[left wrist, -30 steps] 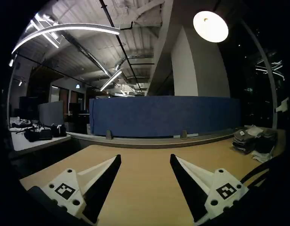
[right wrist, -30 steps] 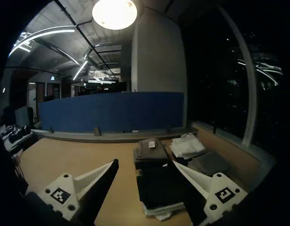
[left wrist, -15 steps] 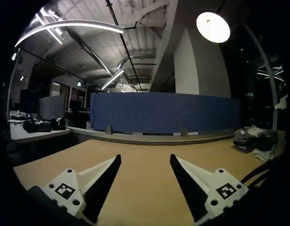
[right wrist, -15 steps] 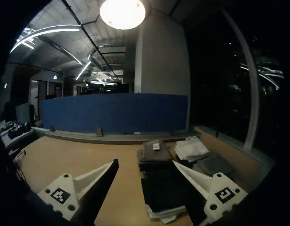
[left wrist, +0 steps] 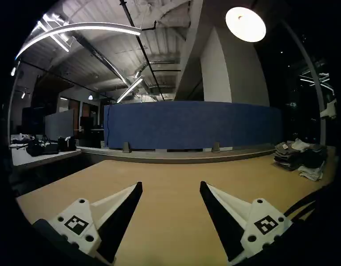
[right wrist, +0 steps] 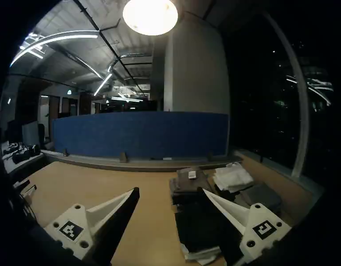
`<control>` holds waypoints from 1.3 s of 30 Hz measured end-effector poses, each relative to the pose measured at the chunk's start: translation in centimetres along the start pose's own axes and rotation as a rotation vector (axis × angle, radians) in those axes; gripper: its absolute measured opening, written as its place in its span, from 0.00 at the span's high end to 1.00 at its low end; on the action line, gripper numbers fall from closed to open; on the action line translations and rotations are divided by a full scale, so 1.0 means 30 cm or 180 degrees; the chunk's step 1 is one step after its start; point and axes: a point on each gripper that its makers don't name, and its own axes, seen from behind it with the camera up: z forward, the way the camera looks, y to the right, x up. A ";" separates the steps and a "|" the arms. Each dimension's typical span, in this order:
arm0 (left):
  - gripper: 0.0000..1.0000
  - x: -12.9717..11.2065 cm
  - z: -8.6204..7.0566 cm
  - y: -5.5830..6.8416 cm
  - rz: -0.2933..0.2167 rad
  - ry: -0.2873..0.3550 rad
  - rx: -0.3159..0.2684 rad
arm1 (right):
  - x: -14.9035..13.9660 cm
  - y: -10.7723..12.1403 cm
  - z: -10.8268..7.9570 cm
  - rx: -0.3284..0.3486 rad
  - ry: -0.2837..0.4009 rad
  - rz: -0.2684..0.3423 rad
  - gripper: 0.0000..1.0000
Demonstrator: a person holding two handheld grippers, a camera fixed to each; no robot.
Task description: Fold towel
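Fingers [left wrist: 123,213] on left gripper [left wrist: 170,183] wide apart, nothing held; right gripper [right wrist: 168,189] likewise. We note towels piled at desk's [right wrist: 90,186] right end: black towel [right wrist: 192,230] nearest right gripper, brown stack [right wrist: 188,179] and white ones [right wrist: 234,177] behind. Left gripper sits over bare desk, well apart from pile. Risks, in our judgement: pinch takes 2+ layers, or pull drags neighbouring stacks w/ it; dim light hides black towel's edges.

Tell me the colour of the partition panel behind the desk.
Blue; the partition panel shows best in the left gripper view.
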 end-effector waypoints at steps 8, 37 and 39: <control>0.03 -0.008 -0.002 0.000 -0.0004 -0.0003 0.0003 | 0.036 0.005 0.013 0.0052 0.0100 0.0066 0.00; 0.03 -0.006 -0.008 0.001 0.0007 -0.0001 0.0003 | -0.036 0.147 0.077 0.0119 0.0473 0.0299 0.00; 0.03 -0.006 -0.008 0.002 0.0007 -0.0001 0.0003 | -0.070 0.148 0.085 0.0126 0.0471 0.0305 0.00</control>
